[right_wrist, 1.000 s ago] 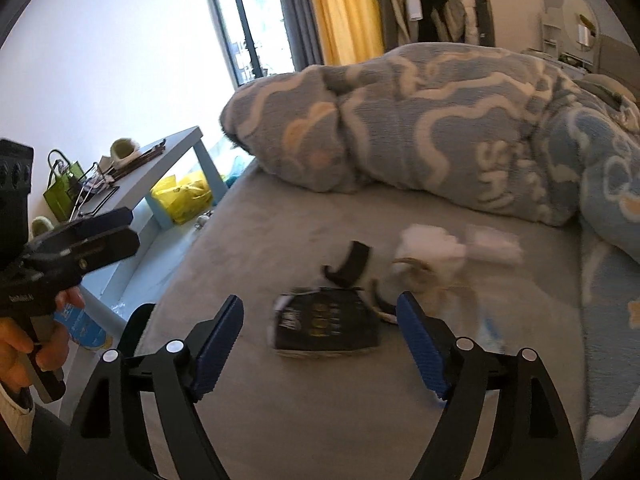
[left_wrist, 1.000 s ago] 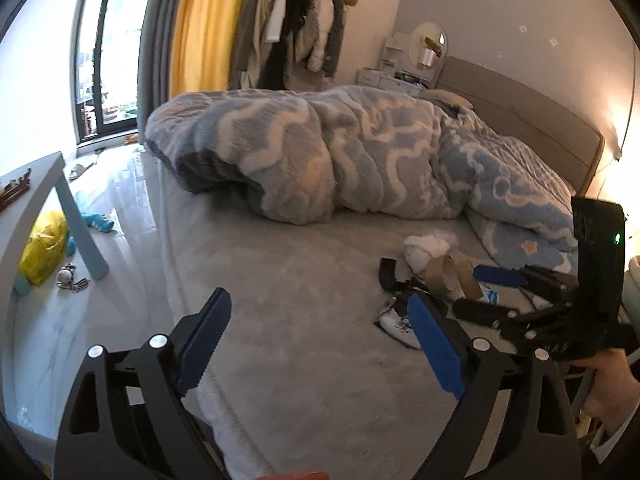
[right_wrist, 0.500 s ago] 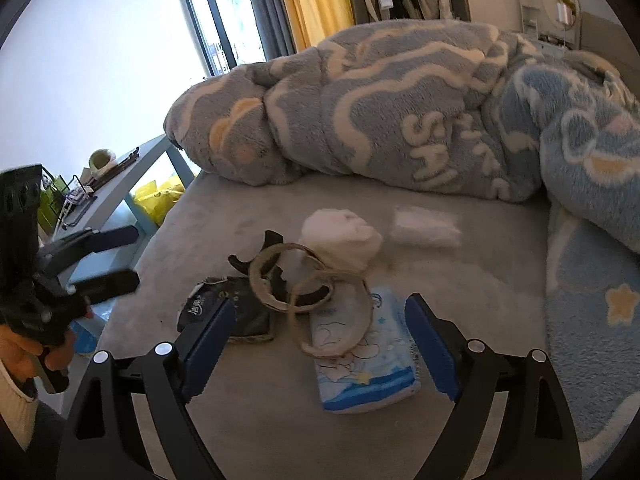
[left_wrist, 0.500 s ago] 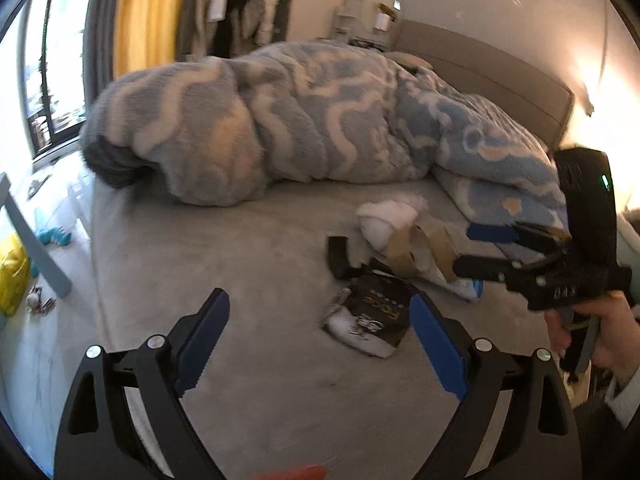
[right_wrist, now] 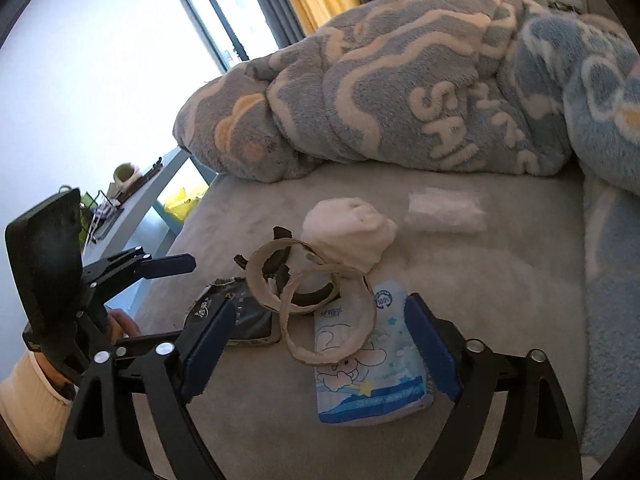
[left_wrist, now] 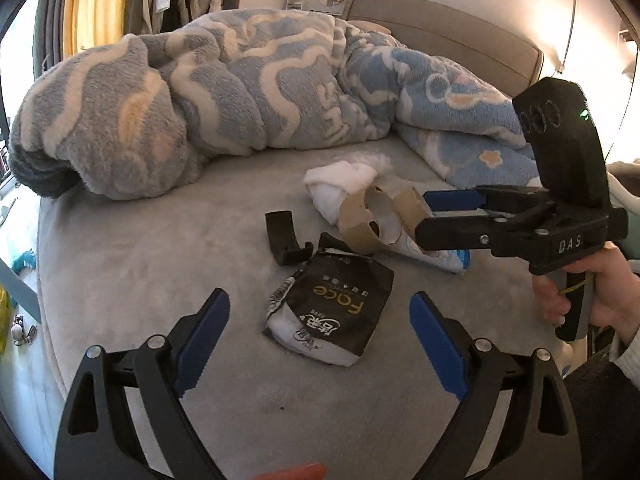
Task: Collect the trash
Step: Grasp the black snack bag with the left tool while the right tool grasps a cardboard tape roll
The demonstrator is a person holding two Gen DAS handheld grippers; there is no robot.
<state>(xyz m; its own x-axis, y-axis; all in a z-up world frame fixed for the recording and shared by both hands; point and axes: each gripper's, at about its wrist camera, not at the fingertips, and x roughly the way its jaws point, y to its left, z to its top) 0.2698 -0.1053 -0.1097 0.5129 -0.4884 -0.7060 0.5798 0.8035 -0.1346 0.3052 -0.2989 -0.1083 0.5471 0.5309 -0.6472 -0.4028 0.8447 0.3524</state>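
Note:
Trash lies on the grey bed sheet (left_wrist: 160, 264). A black snack wrapper (left_wrist: 332, 320) sits just ahead of my left gripper (left_wrist: 318, 304), which is open, its pads not touching the wrapper. Cardboard rings (right_wrist: 320, 308) rest partly on a blue-and-white tissue pack (right_wrist: 368, 368). My right gripper (right_wrist: 322, 304) straddles the ring and the pack. Its jaws are closing, and the pads do not press on either. Behind them lie a white wad (right_wrist: 348, 232), a flat white tissue (right_wrist: 444, 210) and a black curved plastic piece (left_wrist: 284, 236).
A bunched blue-and-cream fleece blanket (left_wrist: 240, 92) fills the back of the bed and its right side (right_wrist: 608, 240). A light blue side table (right_wrist: 136, 196) stands left of the bed, with a yellow bag (right_wrist: 180, 204) under it. A person's hand (left_wrist: 600, 292) grips the right tool.
Both grippers have moved in and down toward the trash. The left view swung from the floor side onto the wrapper. The right jaws have narrowed around the ring and tissue pack.

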